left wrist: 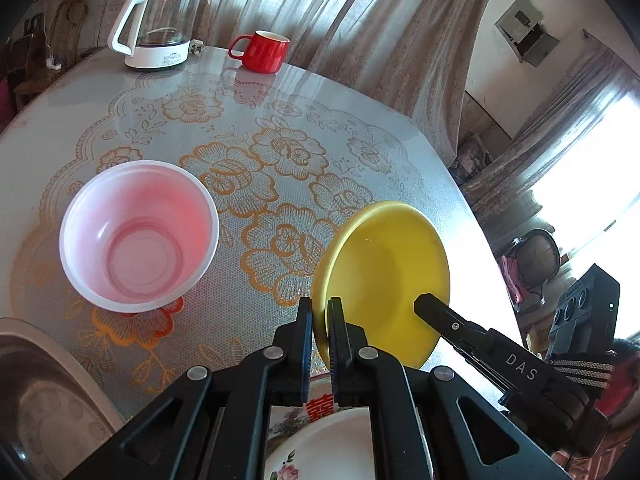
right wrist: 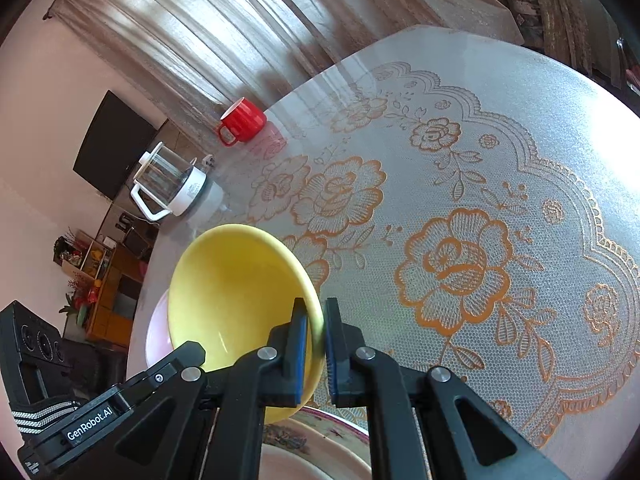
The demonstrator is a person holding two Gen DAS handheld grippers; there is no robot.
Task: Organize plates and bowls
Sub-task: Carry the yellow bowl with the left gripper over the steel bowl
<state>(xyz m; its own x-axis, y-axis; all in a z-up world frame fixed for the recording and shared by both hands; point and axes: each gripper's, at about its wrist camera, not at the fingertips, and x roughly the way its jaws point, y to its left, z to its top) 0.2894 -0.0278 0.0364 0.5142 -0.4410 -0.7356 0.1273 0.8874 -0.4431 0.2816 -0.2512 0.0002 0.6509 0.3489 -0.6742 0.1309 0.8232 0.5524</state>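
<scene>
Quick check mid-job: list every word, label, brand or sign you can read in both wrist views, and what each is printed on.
"DAS": on the right hand-held gripper.
"GenRobot.AI": white lettering on the left hand-held gripper.
Red double-happiness character "囍": on the rim of the flowered plate.
Small print on the kettle base: too small to read.

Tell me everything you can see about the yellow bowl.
The yellow bowl is shallow, plain, smooth, probably plastic, and empty. It is tilted, lifted above a flowered dish below. The left gripper is shut on one side of its rim, the right gripper on the opposite side. Nothing else touches it. A pink bowl stands apart on the table.
</scene>
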